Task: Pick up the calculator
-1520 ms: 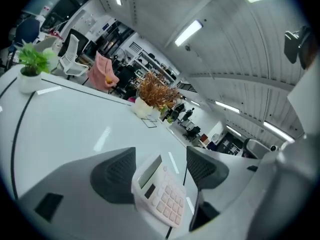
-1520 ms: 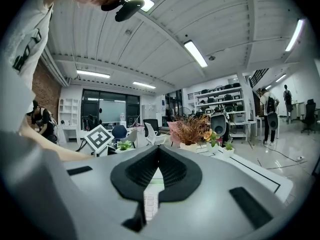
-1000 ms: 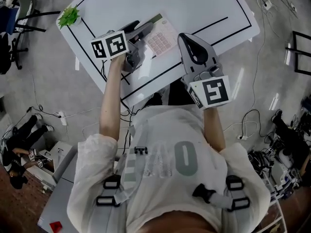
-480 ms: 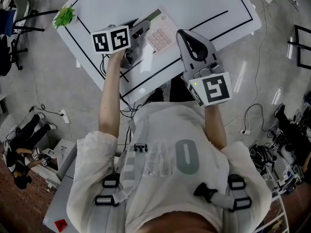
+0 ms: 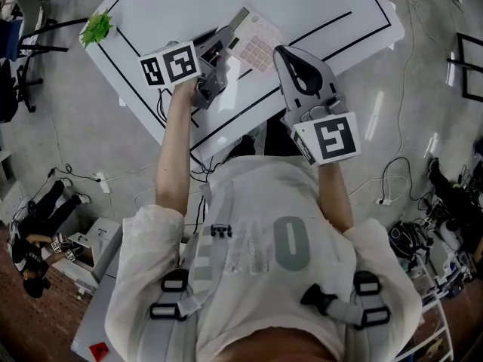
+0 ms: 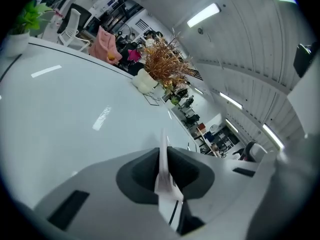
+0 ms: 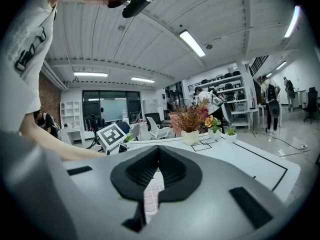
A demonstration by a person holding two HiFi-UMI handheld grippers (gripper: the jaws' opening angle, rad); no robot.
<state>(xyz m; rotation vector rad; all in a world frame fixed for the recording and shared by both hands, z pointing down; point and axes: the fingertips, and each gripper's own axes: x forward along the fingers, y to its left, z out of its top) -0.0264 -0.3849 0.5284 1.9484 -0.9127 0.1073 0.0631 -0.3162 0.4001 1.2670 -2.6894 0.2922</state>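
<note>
White tabletop (image 5: 317, 6) with black line markings fills the upper frame. Centre-left of it, my left gripper (image 5: 224, 42) is closing its jaws on the left edge of the flat white calculator with pink keys (image 5: 258, 45), upper centre, a pad on each face. Just right of the calculator, my right gripper (image 5: 284, 53) has its jaws together and empty. At upper left, a small green plant (image 5: 96, 27).

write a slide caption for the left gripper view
Left claw closing on the calculator, seen edge-on, white table beyond.
</note>
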